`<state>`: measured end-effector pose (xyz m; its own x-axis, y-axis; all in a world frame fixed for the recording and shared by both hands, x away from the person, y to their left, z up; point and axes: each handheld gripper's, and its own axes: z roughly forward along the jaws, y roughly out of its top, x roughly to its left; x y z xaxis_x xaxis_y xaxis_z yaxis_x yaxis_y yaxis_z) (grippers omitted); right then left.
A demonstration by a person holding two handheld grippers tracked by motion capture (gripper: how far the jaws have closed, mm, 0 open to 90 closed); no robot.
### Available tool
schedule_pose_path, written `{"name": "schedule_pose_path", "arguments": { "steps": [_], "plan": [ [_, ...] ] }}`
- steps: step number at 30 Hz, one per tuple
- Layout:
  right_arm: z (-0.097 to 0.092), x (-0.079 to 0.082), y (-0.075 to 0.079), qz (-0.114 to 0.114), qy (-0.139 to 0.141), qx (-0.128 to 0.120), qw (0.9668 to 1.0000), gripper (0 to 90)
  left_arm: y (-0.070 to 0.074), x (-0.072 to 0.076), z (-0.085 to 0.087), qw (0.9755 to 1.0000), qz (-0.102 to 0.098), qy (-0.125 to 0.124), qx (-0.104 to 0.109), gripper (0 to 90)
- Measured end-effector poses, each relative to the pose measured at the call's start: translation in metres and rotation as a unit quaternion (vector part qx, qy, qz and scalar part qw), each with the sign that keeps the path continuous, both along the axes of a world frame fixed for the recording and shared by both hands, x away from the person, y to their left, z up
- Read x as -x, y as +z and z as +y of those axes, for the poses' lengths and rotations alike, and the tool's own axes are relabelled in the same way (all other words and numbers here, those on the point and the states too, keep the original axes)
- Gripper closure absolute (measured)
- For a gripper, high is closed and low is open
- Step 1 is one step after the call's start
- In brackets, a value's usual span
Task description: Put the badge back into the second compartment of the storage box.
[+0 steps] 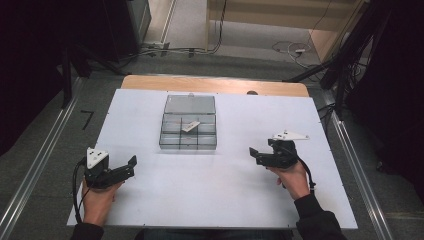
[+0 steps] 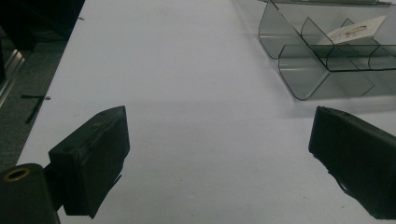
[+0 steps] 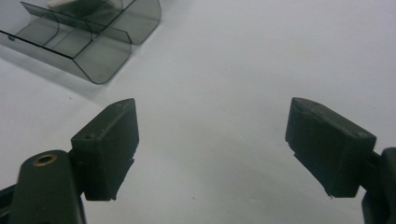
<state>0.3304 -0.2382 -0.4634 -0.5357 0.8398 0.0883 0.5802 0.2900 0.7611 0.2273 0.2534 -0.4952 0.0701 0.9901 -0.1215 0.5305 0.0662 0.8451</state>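
Left gripper [image 1: 131, 165]: jaws spread wide, holding nothing, at 8 o'clock on the white table [image 1: 225, 200].
Right gripper [image 1: 254, 153]: jaws likewise wide apart, empty, at 4 o'clock.
Clear divided box [image 1: 189, 129]: table centre toward 12 o'clock, well apart from both.
Card [image 1: 190, 126]: lies tilted inside a middle compartment; its print is unreadable.

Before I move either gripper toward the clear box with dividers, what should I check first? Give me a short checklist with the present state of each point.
1. Left gripper open, nothing held: ok.
2. Right gripper open, nothing held: ok.
3. Smoky transparent plastic compartment box open, lid back: ok.
4. Small white card lies tilted inside the box: ok; which compartment, cannot tell.
5. White table surface free of obstacles between grippers and box: ok.
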Motion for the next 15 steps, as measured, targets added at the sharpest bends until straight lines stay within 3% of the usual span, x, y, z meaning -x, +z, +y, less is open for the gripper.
{"name": "schedule_pose_path", "arguments": {
  "steps": [15],
  "plan": [
    [-0.035,0.017,-0.004,-0.005,-0.025,0.003,0.9997,16.2,0.001,0.000,-0.004,1.0000,0.001,-0.004,0.000,5.5]
  ]
}}
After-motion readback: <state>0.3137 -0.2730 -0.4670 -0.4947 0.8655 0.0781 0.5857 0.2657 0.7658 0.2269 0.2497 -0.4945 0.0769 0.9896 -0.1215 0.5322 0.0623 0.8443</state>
